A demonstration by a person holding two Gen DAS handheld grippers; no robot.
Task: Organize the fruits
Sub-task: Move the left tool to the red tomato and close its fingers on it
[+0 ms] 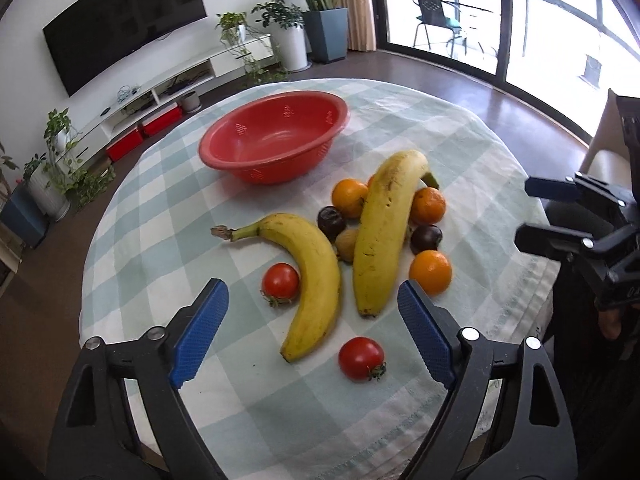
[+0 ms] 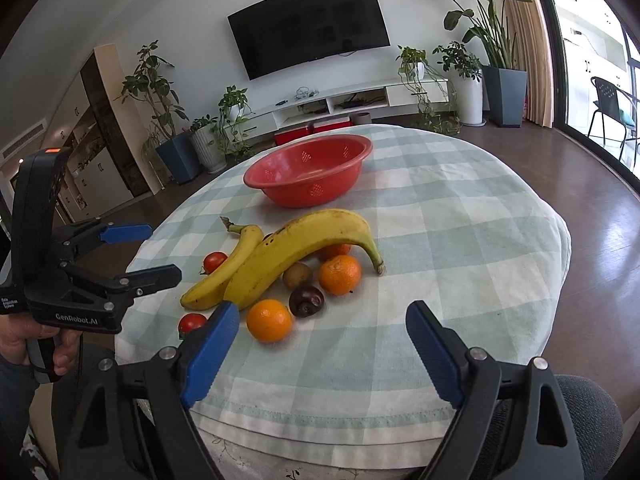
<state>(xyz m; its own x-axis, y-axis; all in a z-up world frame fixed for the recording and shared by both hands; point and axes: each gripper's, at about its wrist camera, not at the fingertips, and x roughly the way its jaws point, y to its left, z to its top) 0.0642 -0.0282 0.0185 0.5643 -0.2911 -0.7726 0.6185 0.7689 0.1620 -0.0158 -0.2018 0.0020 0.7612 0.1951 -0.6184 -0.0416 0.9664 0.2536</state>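
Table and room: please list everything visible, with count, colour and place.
cloth: 1, green-white check, under everything
bowl: 1, red, far side
bananas: 2, yellow, middle
oranges: at least 3, orange, by larger banana
plums: 2, dark, by same banana
kiwi: 1, brown, between bananas
tomatoes: 2, red, near side
TV: 1, black, wall
plants: several, green, along wall
left gripper: 1, black, blue jaws open, above bananas
right gripper: 1, same, jaws open, near edge
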